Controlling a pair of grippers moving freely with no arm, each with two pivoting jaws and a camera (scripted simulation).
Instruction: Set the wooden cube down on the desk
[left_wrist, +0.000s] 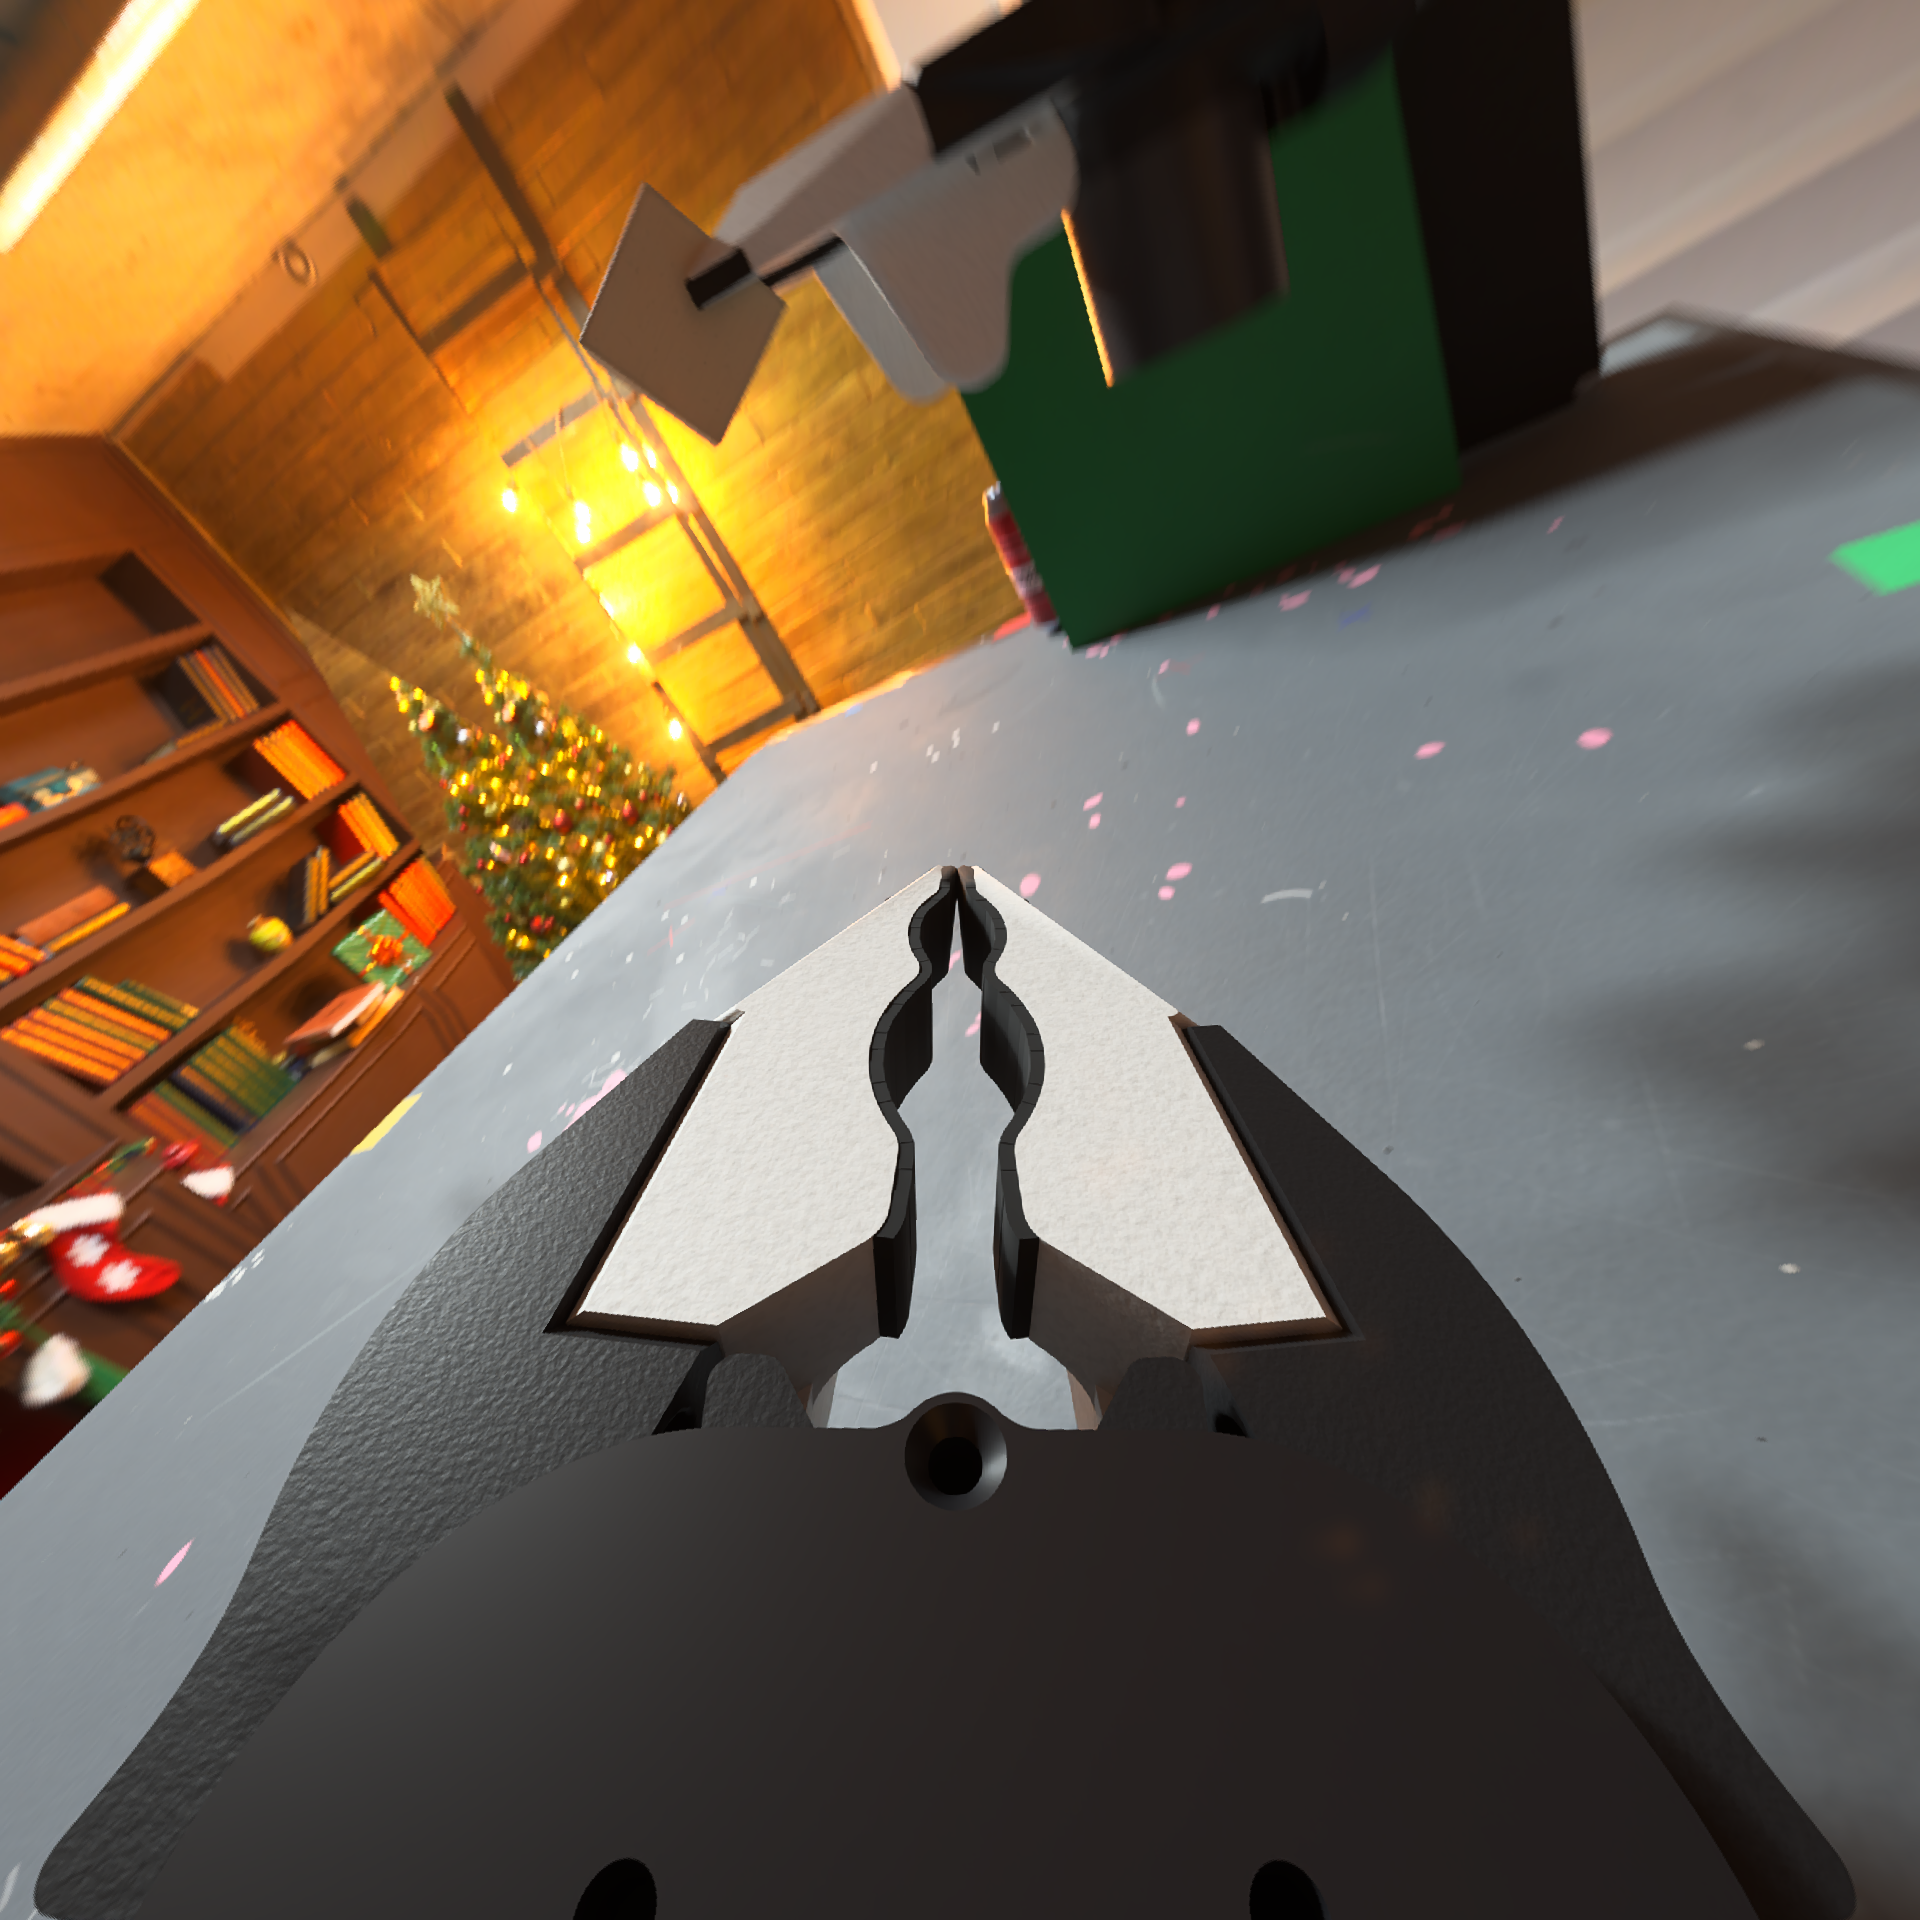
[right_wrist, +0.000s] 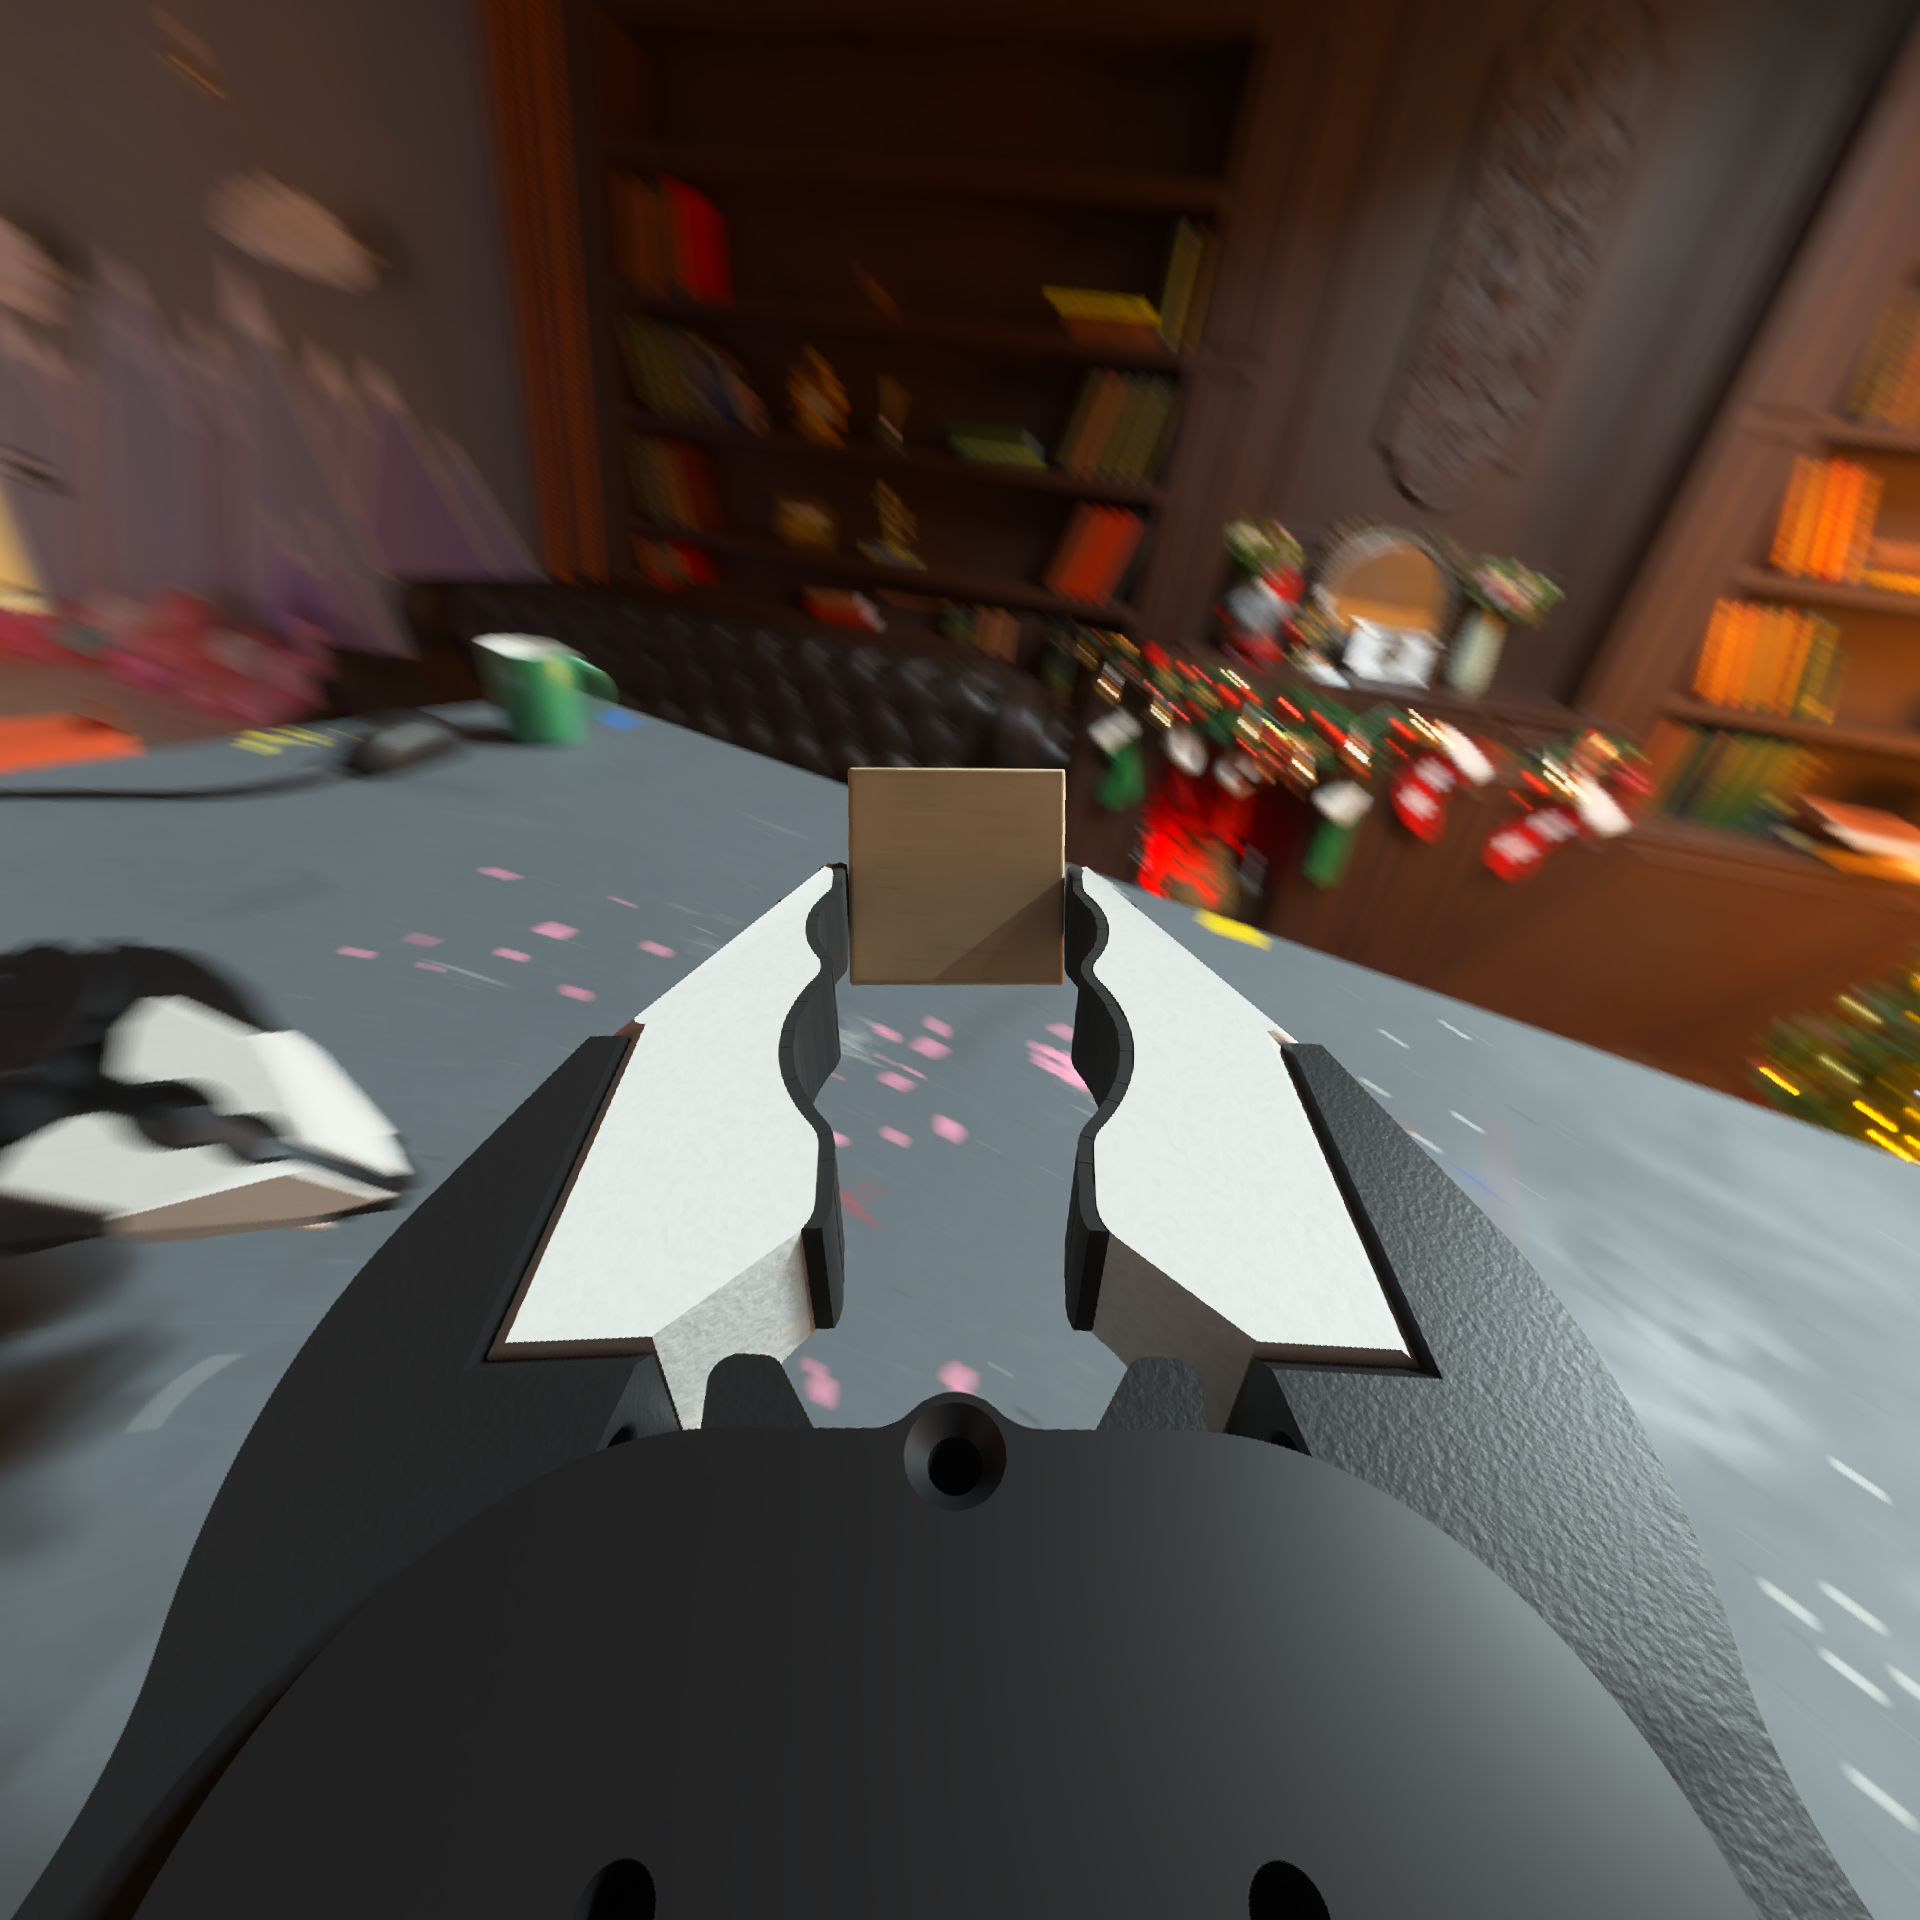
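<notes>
My right gripper (right_wrist: 956, 896) is shut on the wooden cube (right_wrist: 956, 852), a tan block pinched between its fingertips and held above the grey desk (right_wrist: 1558, 1299). The view is blurred by motion. In the left wrist view the right gripper (left_wrist: 727, 278) hangs high over the desk (left_wrist: 1351, 987) with the cube (left_wrist: 665, 332) at its tips, tilted onto a corner. My left gripper (left_wrist: 956, 881) is shut and empty, low over the desk. It also shows at the left edge of the right wrist view (right_wrist: 208, 1122).
A tall green box (left_wrist: 1226, 488) stands at the far end of the desk with a red can (left_wrist: 1013, 551) beside it. A green mug (right_wrist: 540, 686) and a dark mouse (right_wrist: 400, 743) with its cable sit at the far left. Pink flecks dot the desk.
</notes>
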